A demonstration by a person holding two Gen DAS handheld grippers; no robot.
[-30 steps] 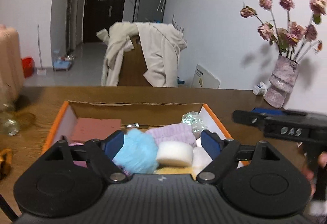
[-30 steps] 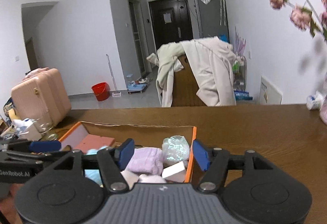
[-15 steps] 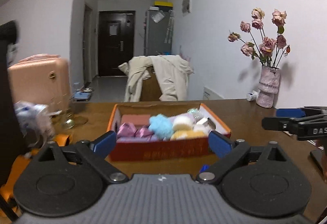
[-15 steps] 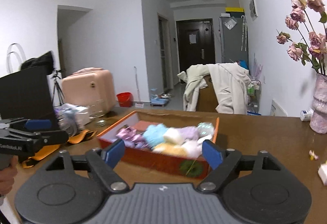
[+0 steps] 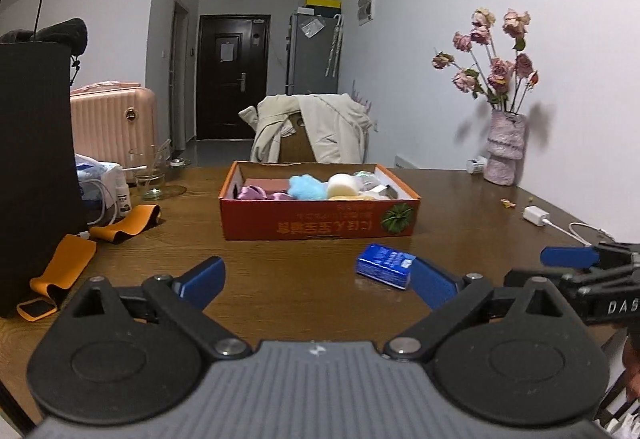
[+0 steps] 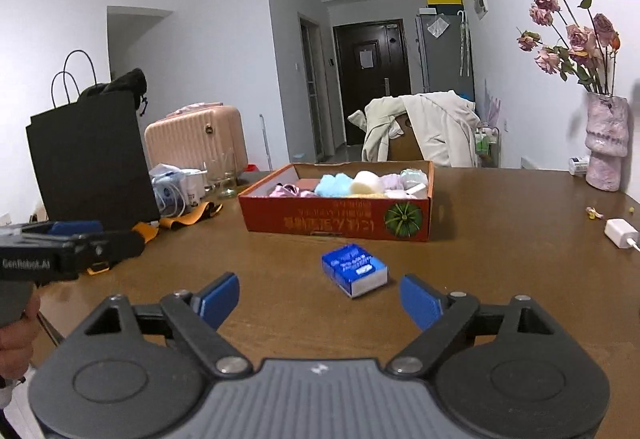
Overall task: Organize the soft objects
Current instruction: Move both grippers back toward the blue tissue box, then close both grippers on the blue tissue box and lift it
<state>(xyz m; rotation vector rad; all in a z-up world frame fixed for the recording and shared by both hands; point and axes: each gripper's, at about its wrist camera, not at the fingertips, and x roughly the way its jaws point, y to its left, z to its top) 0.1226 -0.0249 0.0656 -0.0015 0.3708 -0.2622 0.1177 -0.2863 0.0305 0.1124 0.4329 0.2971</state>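
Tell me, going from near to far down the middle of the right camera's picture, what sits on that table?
Small blue box → red cardboard box of soft things → chair draped with a pale coat, beyond the table.

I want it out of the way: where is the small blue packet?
The small blue packet lies on the wooden table, in front of the red cardboard box, just beyond both open grippers.

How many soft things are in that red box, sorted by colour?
Counting only what shows over the wall of the red box:
Pink cloth: 1
Blue fluffy ball: 1
Cream sponge roll: 1
Lilac cloth: 1
Pale green ball: 1
Total: 5 clearly seen; more may lie hidden beneath.
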